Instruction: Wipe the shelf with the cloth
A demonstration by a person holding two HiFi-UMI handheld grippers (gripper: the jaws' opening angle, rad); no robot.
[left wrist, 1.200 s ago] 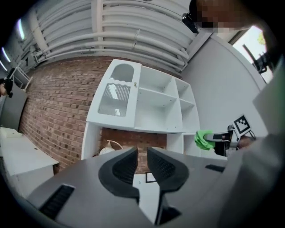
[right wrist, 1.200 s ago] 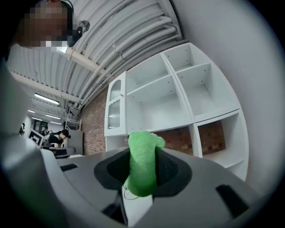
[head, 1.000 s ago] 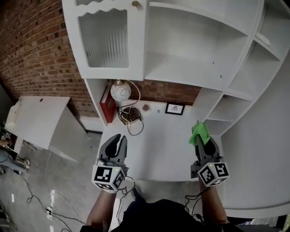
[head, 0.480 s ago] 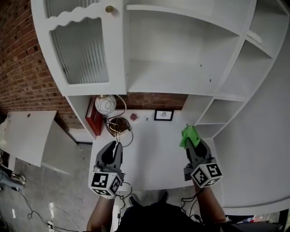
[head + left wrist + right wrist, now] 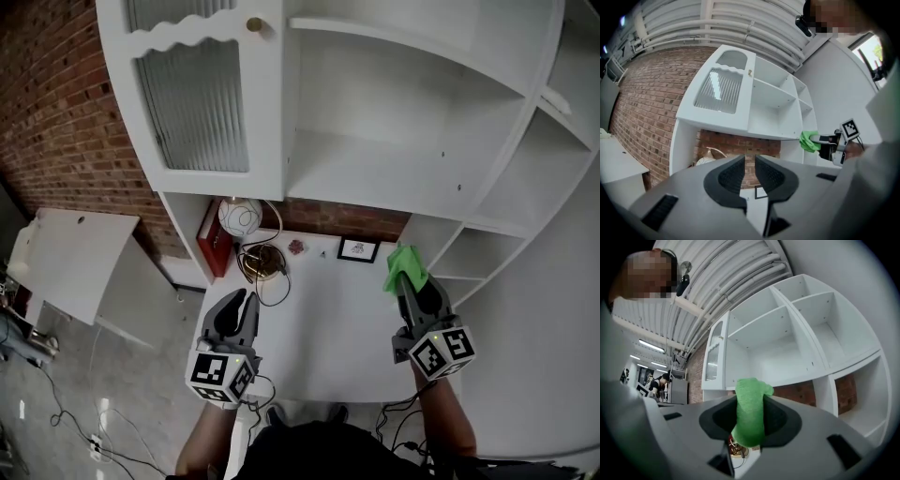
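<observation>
Right gripper [image 5: 413, 287] has its jaws clamped on the green cloth [image 5: 405, 266], left gripper [image 5: 246, 302] jaws stand slightly apart, empty; beyond and above the cloth, untouched, lies the white shelf [image 5: 375, 173], nearer the right gripper.

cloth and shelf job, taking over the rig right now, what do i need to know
Left hand-held gripper: jaws slightly apart, nothing between them, low over the desktop.
Right hand-held gripper: shut on the green cloth, held in the air.
Shelf: white and open, above and ahead of both grippers; the cloth is not touching it.
Done: cloth is in the grip.
Left: raise the cloth to the shelf and wipe it.
</observation>
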